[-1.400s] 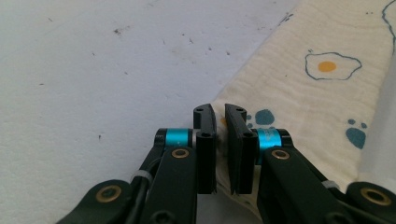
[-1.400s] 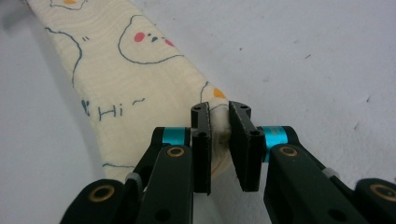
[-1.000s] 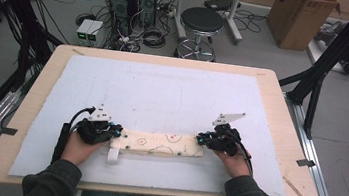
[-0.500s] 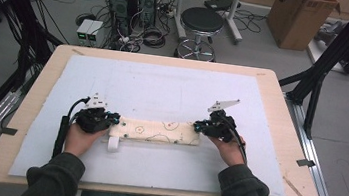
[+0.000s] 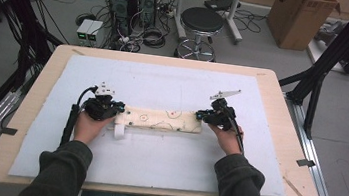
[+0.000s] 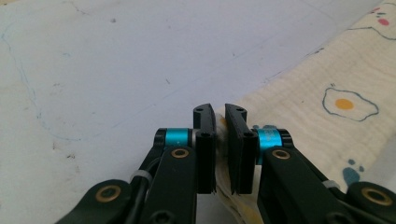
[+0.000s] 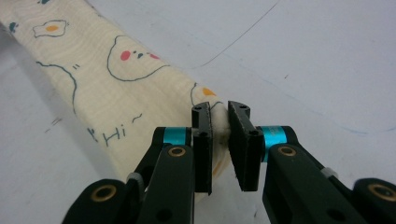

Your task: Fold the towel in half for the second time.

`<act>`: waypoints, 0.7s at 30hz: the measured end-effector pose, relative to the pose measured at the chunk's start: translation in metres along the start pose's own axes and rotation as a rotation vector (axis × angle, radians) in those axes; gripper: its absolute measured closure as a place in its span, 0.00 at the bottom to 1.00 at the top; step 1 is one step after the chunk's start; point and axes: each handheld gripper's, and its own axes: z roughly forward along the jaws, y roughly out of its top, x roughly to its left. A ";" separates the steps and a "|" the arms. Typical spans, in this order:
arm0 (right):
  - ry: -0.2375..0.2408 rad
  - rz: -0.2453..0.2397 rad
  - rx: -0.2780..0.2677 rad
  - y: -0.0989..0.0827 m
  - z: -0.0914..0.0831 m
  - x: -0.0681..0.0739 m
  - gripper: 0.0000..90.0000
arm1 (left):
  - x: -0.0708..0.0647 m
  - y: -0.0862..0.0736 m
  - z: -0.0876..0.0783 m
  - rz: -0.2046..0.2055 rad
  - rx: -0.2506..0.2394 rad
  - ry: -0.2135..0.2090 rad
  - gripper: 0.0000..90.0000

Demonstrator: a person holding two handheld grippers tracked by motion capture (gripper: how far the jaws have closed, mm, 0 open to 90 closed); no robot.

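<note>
Left tool [image 5: 110, 109]: jaws nearly closed, pinching the left end of the folded cloth [image 5: 160, 119]. Right tool [image 5: 208, 115]: same, clamped on the right end. Cloth is cream, egg and bear print, stretched as a band between them on the white mat [image 5: 164, 84], nearer the counter's [image 5: 281, 111] front edge.

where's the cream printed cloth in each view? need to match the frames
High view: the cream printed cloth, a folded strip, lies mid-table between both grippers.
Left gripper view: right side, its end pinched in the jaws.
Right gripper view: upper left running down to the jaws.
Shared landmark: the white table mat.
</note>
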 end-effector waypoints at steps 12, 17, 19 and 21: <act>-0.003 0.057 -0.044 -0.001 -0.003 -0.009 0.69 | 0.008 0.004 -0.008 -0.038 -0.060 0.028 0.68; 0.018 0.066 -0.085 -0.001 -0.013 -0.008 0.62 | 0.005 0.006 -0.017 -0.023 -0.085 -0.006 0.64; 0.016 0.064 -0.093 -0.001 -0.016 -0.006 0.60 | 0.003 0.007 -0.019 -0.015 -0.084 -0.016 0.64; 0.017 0.060 -0.094 0.000 -0.018 -0.004 0.57 | 0.002 0.007 -0.021 -0.015 -0.083 -0.028 0.62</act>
